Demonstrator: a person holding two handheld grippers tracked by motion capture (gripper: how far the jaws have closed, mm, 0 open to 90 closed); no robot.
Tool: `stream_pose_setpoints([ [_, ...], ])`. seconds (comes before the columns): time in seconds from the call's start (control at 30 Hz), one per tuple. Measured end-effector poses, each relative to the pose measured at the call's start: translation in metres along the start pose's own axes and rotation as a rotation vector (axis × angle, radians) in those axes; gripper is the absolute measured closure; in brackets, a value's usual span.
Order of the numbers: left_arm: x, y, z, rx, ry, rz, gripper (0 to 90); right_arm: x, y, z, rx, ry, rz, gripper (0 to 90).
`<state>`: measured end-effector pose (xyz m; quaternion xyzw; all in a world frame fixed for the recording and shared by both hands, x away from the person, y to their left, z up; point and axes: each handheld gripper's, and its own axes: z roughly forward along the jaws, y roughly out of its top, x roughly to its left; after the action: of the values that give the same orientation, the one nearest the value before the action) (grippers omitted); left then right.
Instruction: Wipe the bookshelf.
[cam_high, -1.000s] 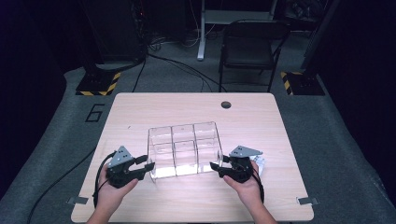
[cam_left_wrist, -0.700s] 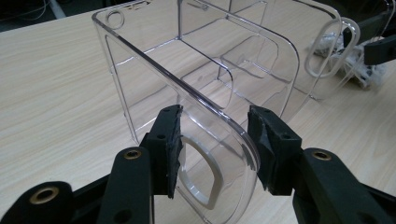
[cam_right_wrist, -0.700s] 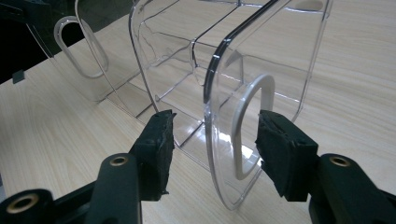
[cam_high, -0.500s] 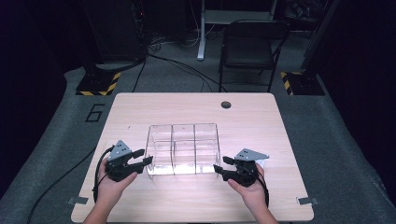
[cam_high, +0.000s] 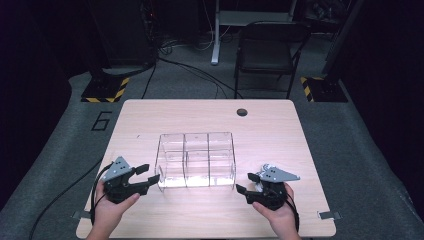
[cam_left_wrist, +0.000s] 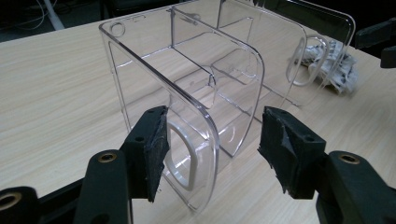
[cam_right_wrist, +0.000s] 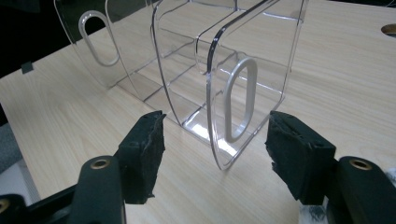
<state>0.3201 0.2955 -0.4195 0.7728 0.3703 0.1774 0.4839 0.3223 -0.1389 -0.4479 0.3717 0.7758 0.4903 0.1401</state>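
Both hand-held grippers, left (cam_high: 150, 176) and right (cam_high: 243, 190), gape open flanking clear organizer (cam_high: 196, 159); crumpled cloth (cam_left_wrist: 334, 63) nearby.

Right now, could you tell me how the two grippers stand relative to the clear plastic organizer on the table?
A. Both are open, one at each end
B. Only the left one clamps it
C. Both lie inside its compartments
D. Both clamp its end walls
A: the left gripper and the right gripper each have jaws spread wide, an end wall of the clear organizer standing untouched between the pads.
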Motion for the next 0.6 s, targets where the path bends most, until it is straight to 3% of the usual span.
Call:
stream_pose_setpoints([
  [0.27, -0.008, -0.021, 0.002, 0.031, -0.008, -0.005, 41.3, 0.005, -0.012, -0.008, 0.033, 0.001, -0.014, 36.4],
  [0.43, -0.012, -0.036, 0.008, 0.048, -0.004, -0.018, 40.5, 0.007, -0.018, -0.004, 0.023, -0.002, -0.014, 36.4],
  [0.6, -0.012, -0.051, 0.012, 0.031, -0.005, -0.032, 40.1, 0.007, -0.026, 0.002, 0.014, -0.009, -0.006, 36.7],
])
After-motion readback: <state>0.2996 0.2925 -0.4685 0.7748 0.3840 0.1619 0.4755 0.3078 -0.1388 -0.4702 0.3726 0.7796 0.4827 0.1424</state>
